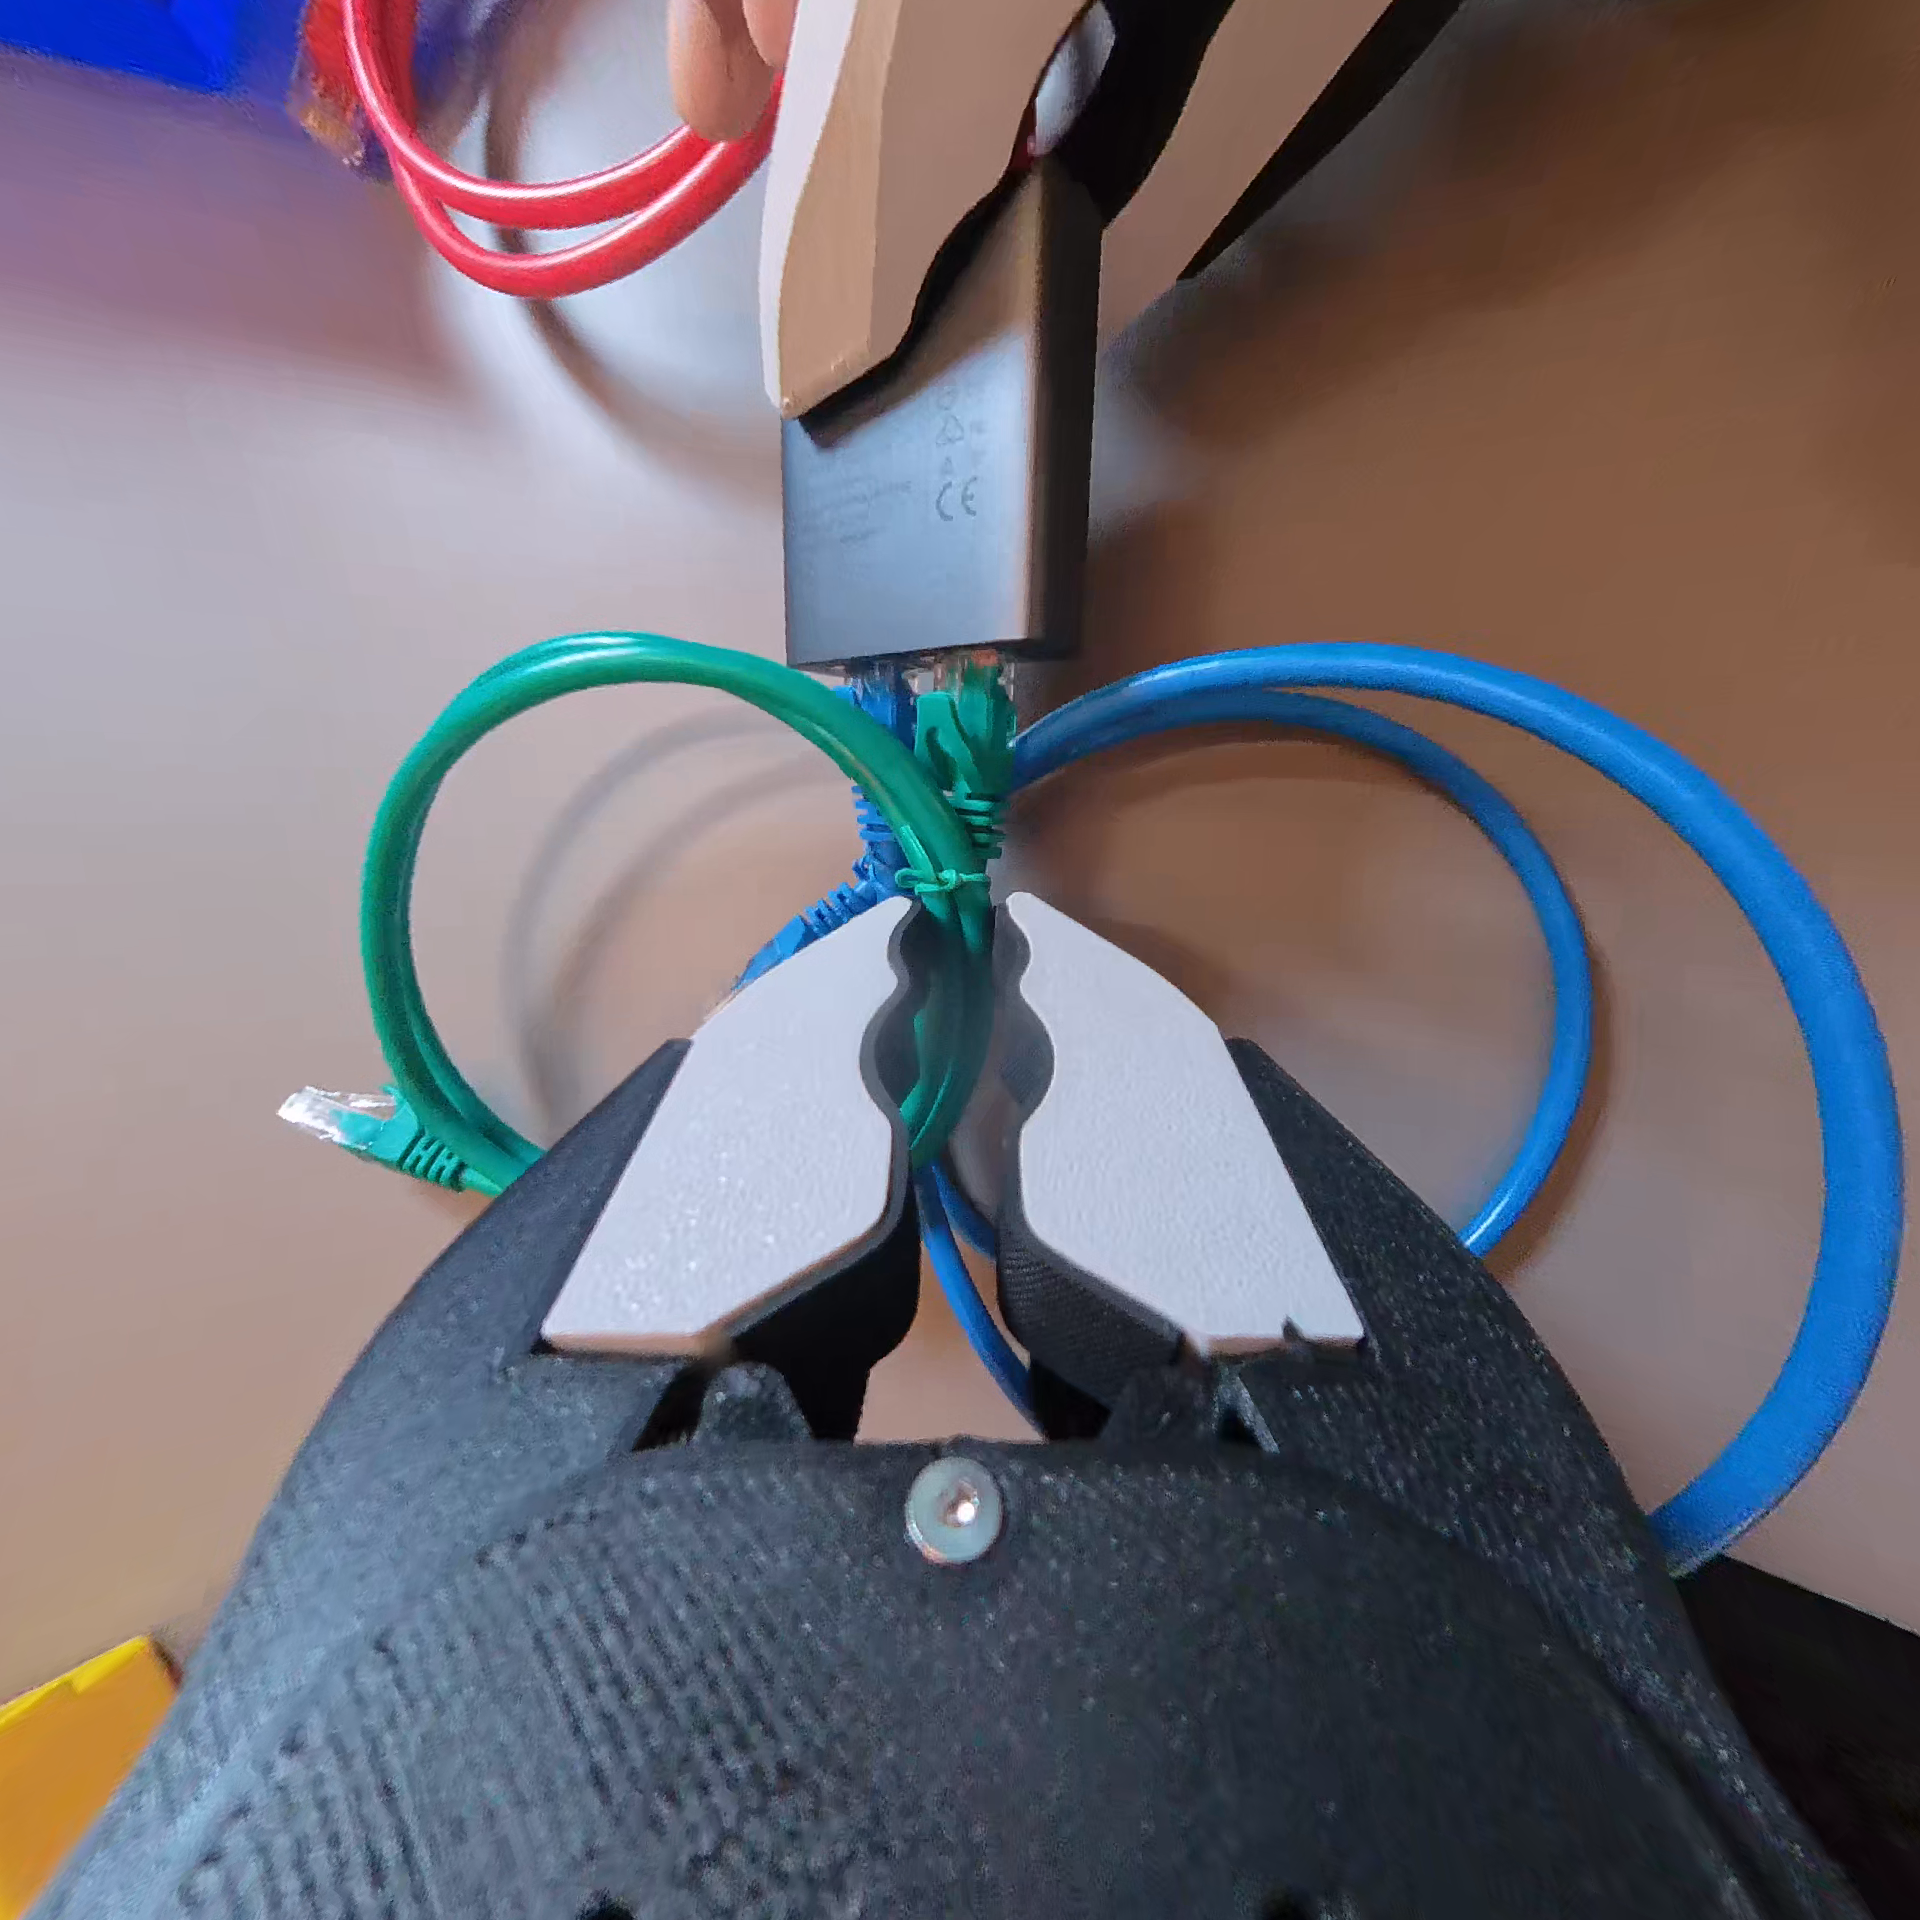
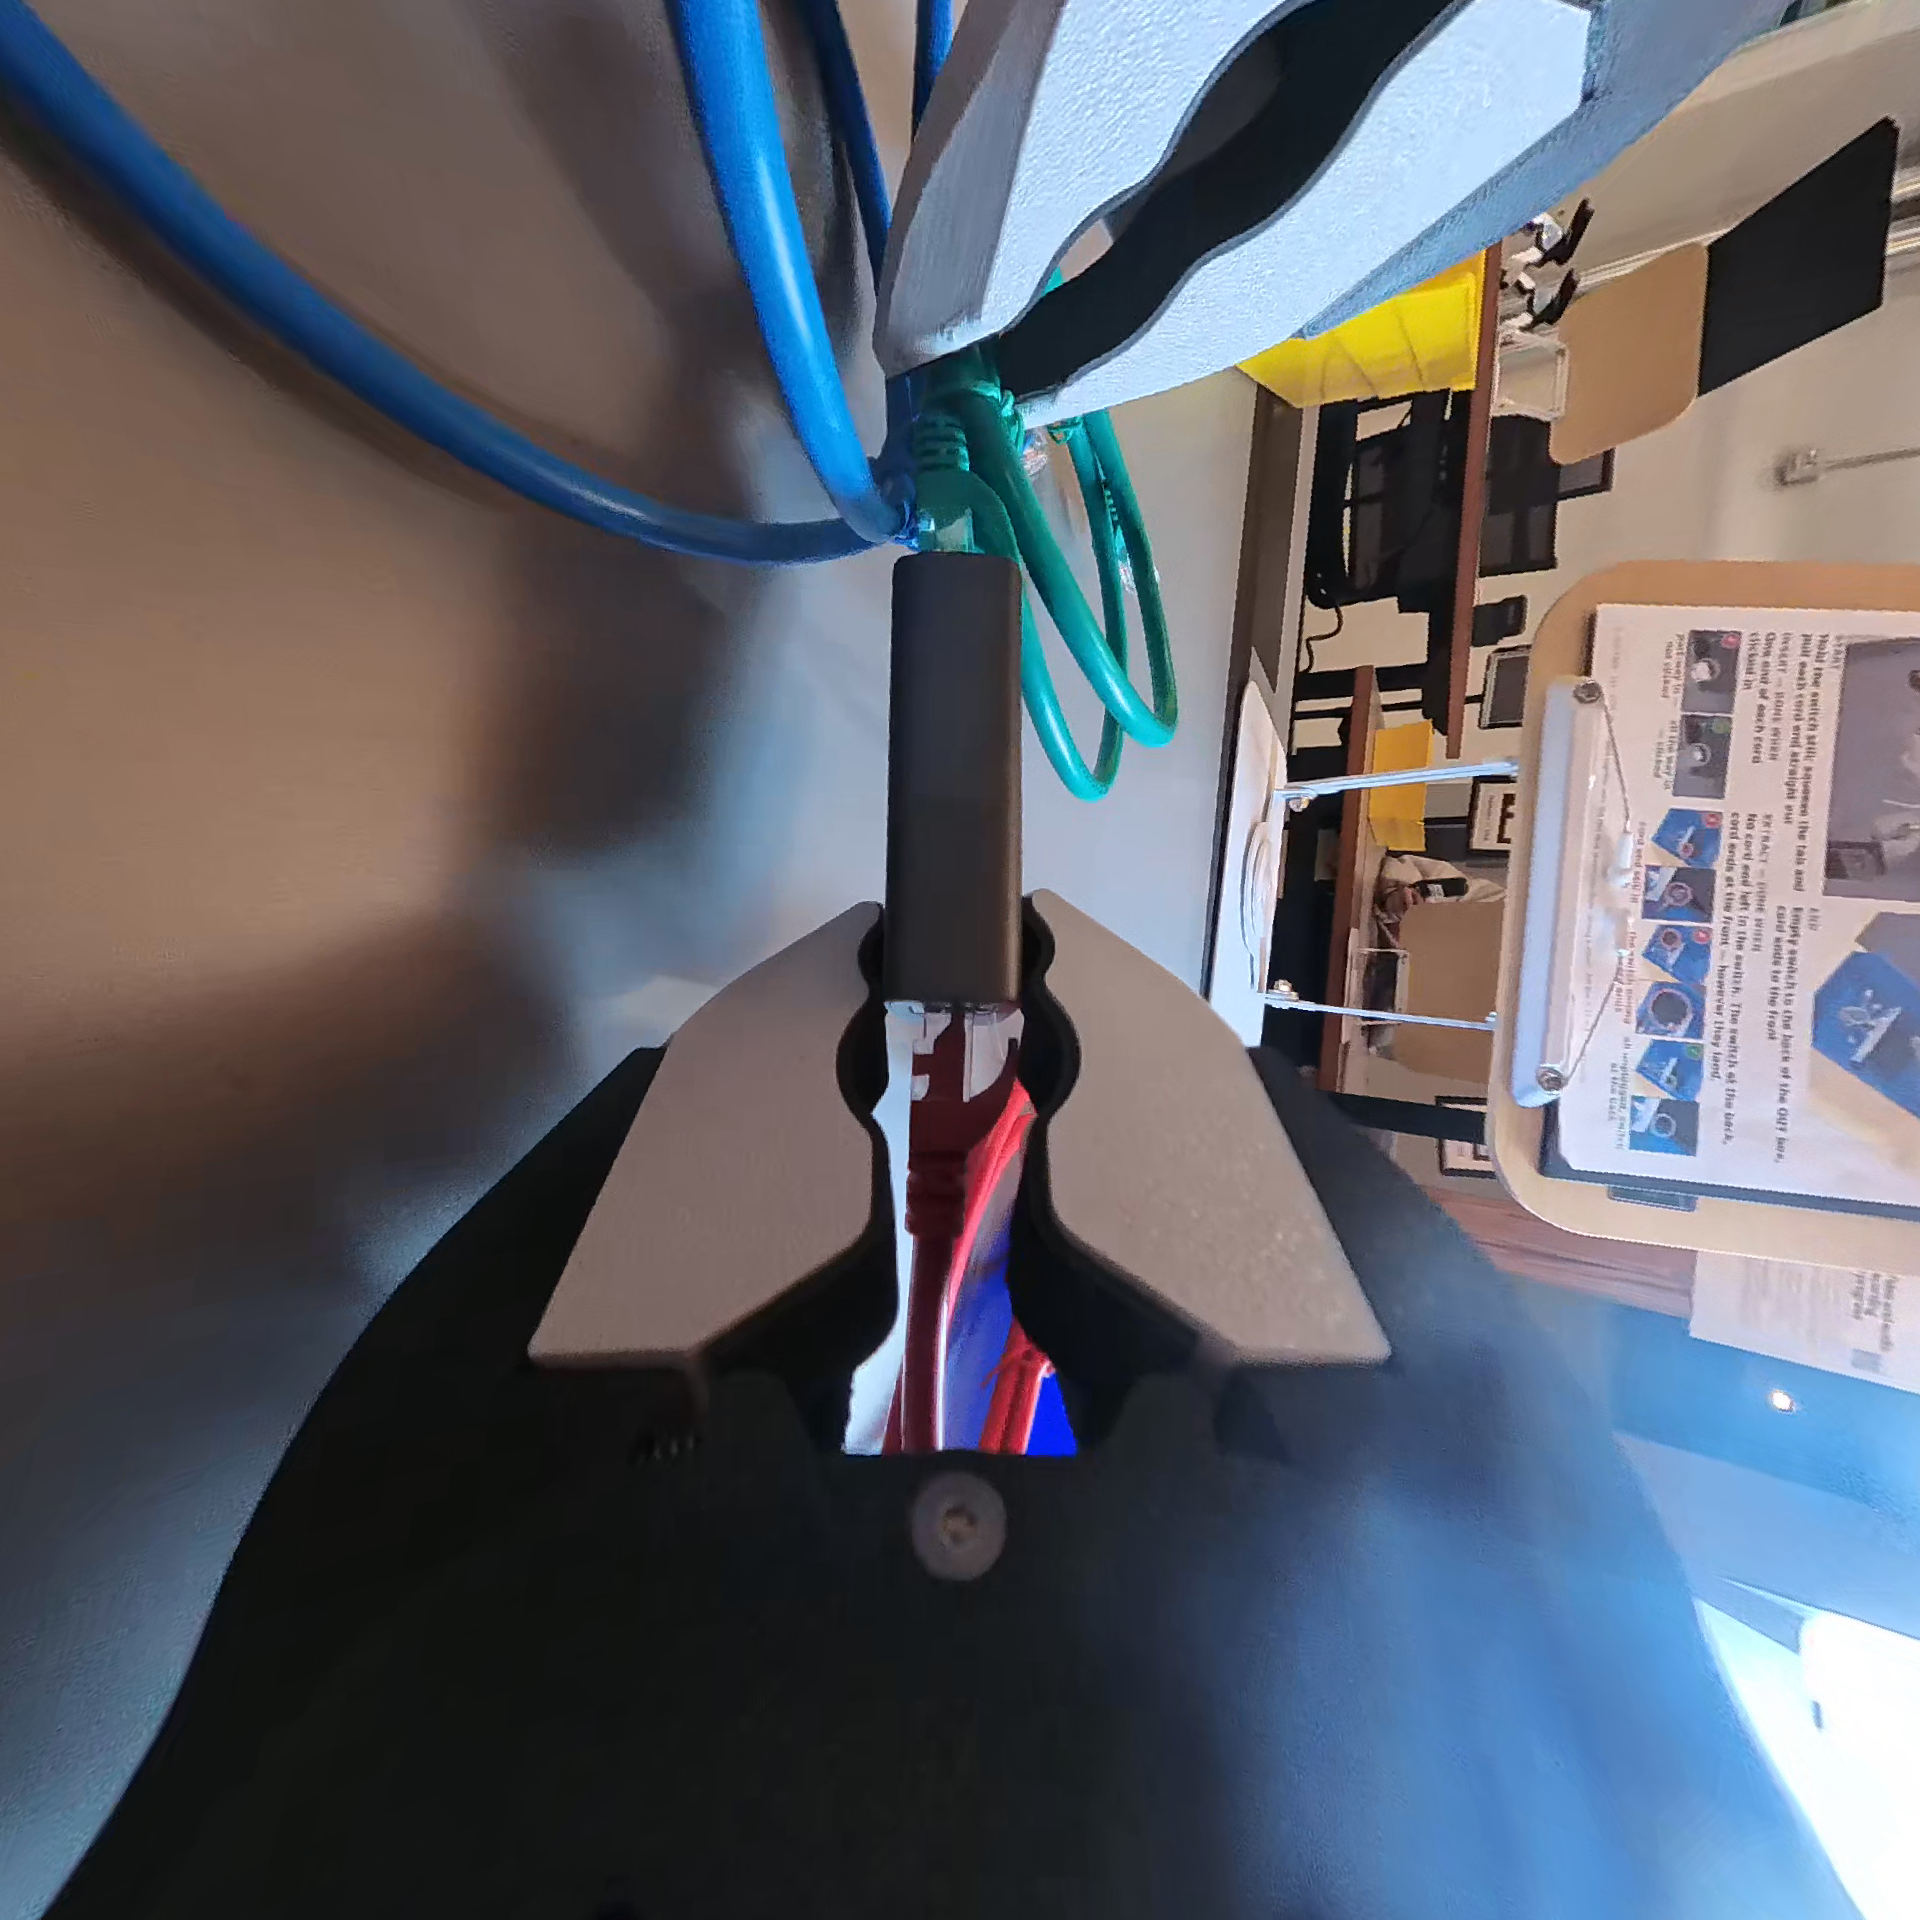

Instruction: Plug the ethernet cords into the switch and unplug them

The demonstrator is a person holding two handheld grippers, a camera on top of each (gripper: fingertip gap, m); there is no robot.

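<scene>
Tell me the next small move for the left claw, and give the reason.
Probably pull the left claw straight back from the switch. It is shut on the green cord just behind its plugged connector, while the right claw clamps the switch steady, so the cord looks ready to come out.

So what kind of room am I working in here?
Likely a lab or workshop set up for data collection: a clipboard with an illustrated instruction sheet stands at the side, yellow bins and shelving with equipment lie behind it, and the work happens on a plain tan tabletop.
</scene>
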